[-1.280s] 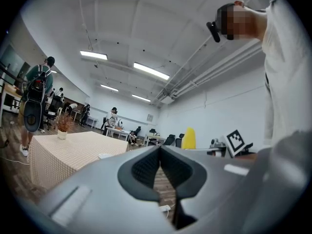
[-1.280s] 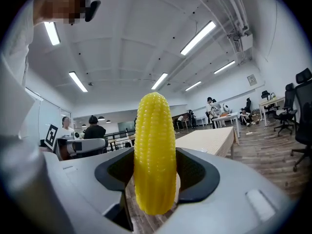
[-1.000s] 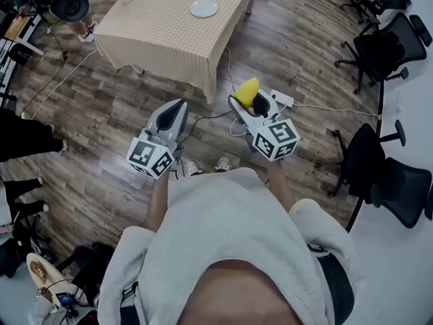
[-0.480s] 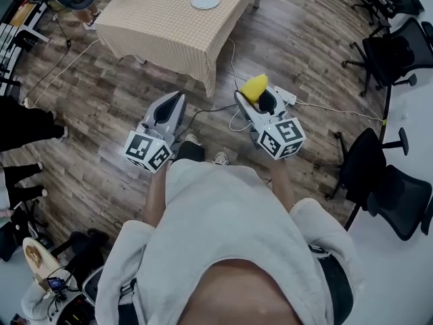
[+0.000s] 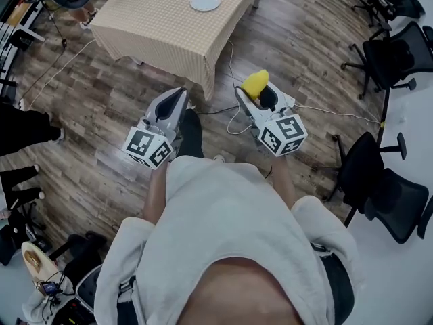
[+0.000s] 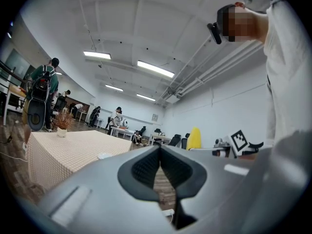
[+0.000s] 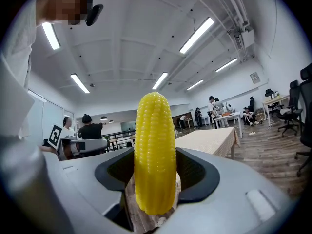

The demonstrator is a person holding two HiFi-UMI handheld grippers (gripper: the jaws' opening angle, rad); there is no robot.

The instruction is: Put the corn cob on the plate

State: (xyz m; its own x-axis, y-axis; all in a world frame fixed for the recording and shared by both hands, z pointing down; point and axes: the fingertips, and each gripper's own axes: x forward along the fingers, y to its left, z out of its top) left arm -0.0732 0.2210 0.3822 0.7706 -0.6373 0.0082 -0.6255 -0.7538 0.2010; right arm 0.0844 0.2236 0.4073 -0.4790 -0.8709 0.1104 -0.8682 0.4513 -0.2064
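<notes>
Right jaws: my right gripper [image 7: 156, 179] grips the corn cob [image 7: 155, 130] upright, at mid-length
Left jaws: my left gripper [image 6: 160, 172] is pressed together on nothing
Corn: short of the table [image 5: 155, 32], off its near corner
Plate [image 5: 204, 1]: on the table's far side
Carry: I'd hold firm, clear the table's edge, then lower the cob flat — letting go only once it rests

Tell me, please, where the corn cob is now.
In the head view, the corn cob sits right of centre, clamped upright in the right tongs over the floor, short of the table.
</notes>
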